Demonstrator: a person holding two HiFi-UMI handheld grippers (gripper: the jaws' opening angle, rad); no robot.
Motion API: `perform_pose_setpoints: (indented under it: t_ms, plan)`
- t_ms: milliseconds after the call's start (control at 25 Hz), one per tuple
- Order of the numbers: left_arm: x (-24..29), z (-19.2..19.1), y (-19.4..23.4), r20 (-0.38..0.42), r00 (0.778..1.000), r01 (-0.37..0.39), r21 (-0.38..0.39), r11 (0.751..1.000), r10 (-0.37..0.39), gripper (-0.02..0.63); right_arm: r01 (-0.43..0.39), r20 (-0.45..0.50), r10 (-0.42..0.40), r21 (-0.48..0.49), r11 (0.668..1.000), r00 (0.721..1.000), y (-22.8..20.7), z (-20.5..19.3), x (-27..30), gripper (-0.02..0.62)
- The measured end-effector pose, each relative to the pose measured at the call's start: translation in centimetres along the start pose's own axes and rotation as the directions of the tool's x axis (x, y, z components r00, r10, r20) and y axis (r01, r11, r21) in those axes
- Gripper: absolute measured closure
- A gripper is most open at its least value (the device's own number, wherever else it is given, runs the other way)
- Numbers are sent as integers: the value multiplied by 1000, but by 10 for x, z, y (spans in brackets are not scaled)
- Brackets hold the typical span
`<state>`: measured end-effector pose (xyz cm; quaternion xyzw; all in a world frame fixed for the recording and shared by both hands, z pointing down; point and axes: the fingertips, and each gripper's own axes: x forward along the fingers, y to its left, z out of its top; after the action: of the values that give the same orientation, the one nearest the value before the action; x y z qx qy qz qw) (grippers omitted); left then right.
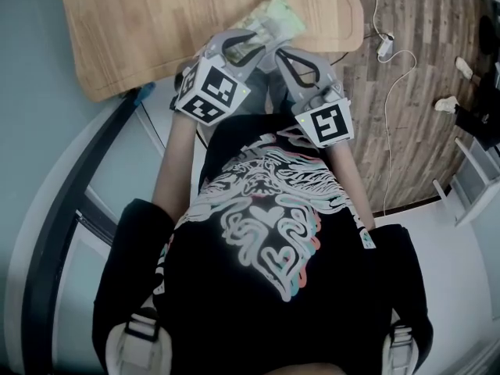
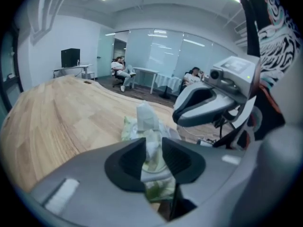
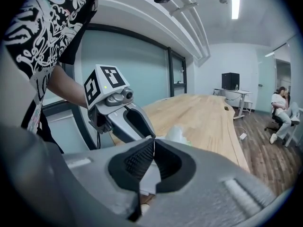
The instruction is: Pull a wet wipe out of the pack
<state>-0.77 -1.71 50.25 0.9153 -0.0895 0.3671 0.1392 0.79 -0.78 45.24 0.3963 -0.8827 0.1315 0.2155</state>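
The pale green wipe pack (image 1: 279,16) lies near the front edge of the wooden table (image 1: 141,22). A white wipe (image 2: 146,115) sticks up out of its top. My left gripper (image 2: 154,143) points down at the pack with its pads a little apart. The wipe and pack show in the gap, and I see no pad pressing on them. My right gripper (image 3: 154,140) is shut, tips touching, with nothing seen pinched; white pack material shows below them. In the head view the left gripper (image 1: 254,41) and the right gripper (image 1: 279,51) meet over the pack's near end.
The table's near edge runs just under both grippers. A white cable and plug (image 1: 384,47) lie on the wood floor to the right. People sit at desks (image 2: 122,71) far behind, and a dark monitor (image 2: 70,57) stands at the back left.
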Motion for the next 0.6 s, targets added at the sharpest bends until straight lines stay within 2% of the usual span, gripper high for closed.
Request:
perform_pose_setpoints:
  t_ms: [160, 200, 320, 440, 520, 600]
  plan:
    - [3, -2, 1, -24, 1000, 1, -18, 1000, -1, 557, -8, -6, 8, 13, 1000, 1000, -1, -2, 1, 594]
    - [4, -2, 1, -31, 1000, -5, -22, 1000, 5, 604, -13, -11, 13, 10, 1000, 1000, -1, -3, 3, 594]
    - [5, -4, 3, -36, 999, -12, -42, 999, 10, 606, -18, -20, 18, 1, 1000, 1000, -1, -3, 7, 594]
    - [2, -3, 7, -22, 1000, -1, -99, 995, -2, 607, -18, -42, 18, -1, 1000, 999, 1, -4, 13, 591]
    - [-2, 2, 11, -10, 1000, 7, -112, 994, -9, 607, -22, -57, 21, -7, 1000, 998, 3, -5, 17, 538]
    - [-4, 5, 12, -4, 1000, 12, -110, 994, -13, 609, -25, -75, 24, -17, 1000, 997, 4, -5, 21, 537]
